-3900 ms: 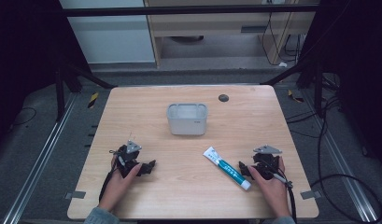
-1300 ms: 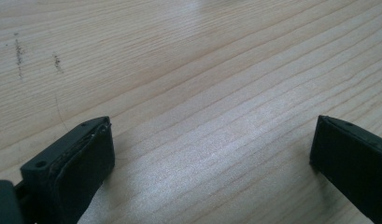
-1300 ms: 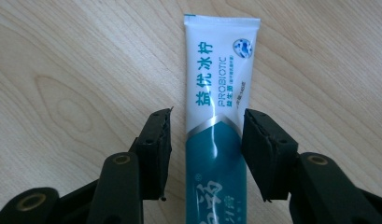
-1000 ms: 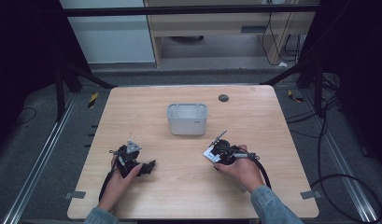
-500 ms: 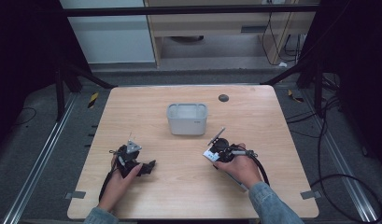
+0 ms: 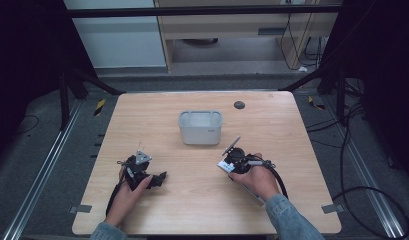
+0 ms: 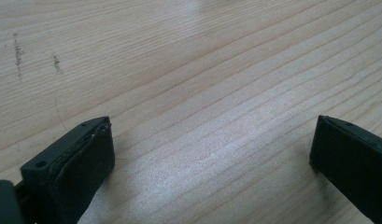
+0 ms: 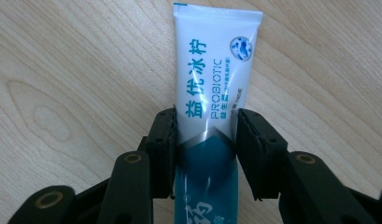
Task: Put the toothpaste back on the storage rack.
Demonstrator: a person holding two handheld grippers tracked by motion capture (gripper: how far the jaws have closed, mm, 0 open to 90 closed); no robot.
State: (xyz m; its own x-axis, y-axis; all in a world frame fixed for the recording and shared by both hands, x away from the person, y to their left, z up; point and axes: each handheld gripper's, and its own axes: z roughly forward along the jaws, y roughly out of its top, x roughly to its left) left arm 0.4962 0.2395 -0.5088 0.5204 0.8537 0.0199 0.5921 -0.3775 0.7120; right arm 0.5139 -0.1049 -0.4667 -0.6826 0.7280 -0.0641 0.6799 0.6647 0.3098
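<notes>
A white and teal toothpaste tube (image 8: 212, 70) lies flat on the wooden table (image 6: 272, 125), right of centre. In the high view its flat white end (image 6: 223, 165) pokes out from under my right gripper (image 6: 231, 161). My right gripper (image 8: 205, 126) straddles the tube's middle. Its jaws have just been closing, and both pads now touch the tube's sides. My left gripper (image 6: 159, 177) rests on the table at the front left. In the left gripper view it (image 7: 212, 149) stands open over bare wood.
A grey rectangular container (image 6: 200, 127) stands at the table's middle, just beyond the tube. A small dark disc (image 6: 239, 105) lies near the far edge. Bare wood stretches between the two hands and along the left side.
The right hand has come in from the front right edge and set its gripper over the tube. Over the last second it barely shifted. The left hand kept still.
</notes>
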